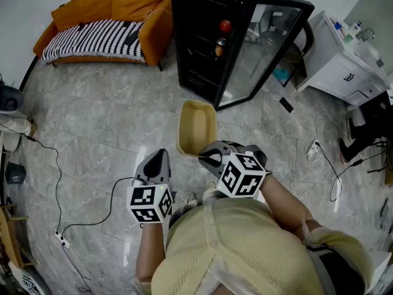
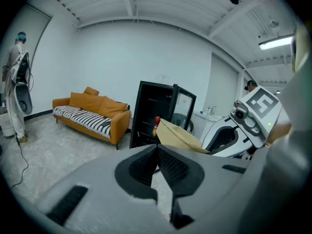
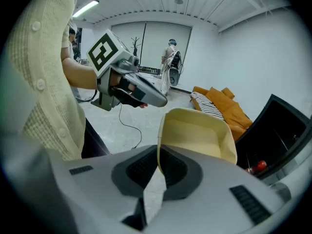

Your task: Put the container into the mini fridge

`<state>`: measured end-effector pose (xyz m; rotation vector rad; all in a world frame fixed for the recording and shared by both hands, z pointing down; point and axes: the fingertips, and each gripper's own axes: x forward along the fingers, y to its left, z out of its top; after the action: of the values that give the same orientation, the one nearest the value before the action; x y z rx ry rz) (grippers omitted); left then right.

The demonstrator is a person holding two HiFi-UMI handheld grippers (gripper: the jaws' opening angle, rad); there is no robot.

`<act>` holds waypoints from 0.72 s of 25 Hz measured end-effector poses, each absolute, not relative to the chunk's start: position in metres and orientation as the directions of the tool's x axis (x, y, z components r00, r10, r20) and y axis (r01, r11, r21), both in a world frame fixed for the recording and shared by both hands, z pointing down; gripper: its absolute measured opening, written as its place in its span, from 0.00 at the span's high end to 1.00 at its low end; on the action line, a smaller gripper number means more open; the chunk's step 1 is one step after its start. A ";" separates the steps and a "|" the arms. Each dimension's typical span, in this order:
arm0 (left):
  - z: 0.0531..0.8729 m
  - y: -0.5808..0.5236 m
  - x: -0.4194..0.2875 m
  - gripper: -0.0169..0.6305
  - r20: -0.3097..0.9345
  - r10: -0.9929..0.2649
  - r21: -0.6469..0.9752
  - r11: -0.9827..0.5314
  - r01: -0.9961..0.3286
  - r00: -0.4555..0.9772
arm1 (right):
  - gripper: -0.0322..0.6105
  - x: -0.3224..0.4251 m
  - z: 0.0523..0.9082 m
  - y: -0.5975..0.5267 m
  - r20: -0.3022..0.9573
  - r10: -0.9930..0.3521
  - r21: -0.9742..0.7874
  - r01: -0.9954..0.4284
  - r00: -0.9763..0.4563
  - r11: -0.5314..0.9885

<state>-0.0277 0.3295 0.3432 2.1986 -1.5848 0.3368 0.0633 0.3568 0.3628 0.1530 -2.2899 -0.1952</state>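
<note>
Your two grippers sit closest, below the cream ribbed knit of your sleeves. The left gripper (image 2: 157,152) has its grey ridged pads pressed together with nothing between them. The right gripper (image 3: 158,165) is clamped on the thin rim of the container (image 3: 197,135), one pad inside the wall and one outside.

That container is the only one in view. It is a pale yellow tub, smooth, rectangular with rounded corners, and open-topped. It hangs off the floor in front of the mini fridge (image 1: 202,35), short of its opening and not touching it, with its open side turned up toward the head view.

The one fridge is black and boxy. Its glass door (image 1: 270,48) is swung wide open to the right, so the shelves lie exposed. Two small items stand inside — a red one (image 1: 225,26) and a darker one just beneath it.

Left of the fridge stands one orange sofa (image 1: 104,17) with a black-and-white striped throw on its seat. Right of the fridge, beyond the open door, is one white cabinet (image 1: 341,72) with small bottles on top.

The floor (image 1: 110,121) in front of the fridge is glossy grey marble-patterned tile. Thin black cables trail across it on both sides of you, and a white power strip (image 1: 312,151) lies to the right. Nothing stands between the container and the open fridge.

One person (image 3: 170,67) in light clothing stands well away from the fridge, at the far end of the room.
</note>
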 end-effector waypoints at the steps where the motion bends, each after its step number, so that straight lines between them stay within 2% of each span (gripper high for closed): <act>1: 0.344 0.329 -0.025 0.94 0.422 -0.845 0.187 -0.274 -0.943 0.329 | 0.90 0.065 0.363 0.355 0.730 -0.173 0.189 -0.048 -0.661 0.981; 18: 0.364 0.284 -0.005 0.94 0.460 -0.838 0.187 -0.234 -0.954 0.295 | 0.89 0.079 0.383 0.309 0.721 -0.119 0.147 -0.017 -0.683 0.989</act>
<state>-0.0048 0.2840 0.3639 2.1413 -1.6007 0.3672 0.0791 0.3094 0.3828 0.0944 -2.3184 -0.1624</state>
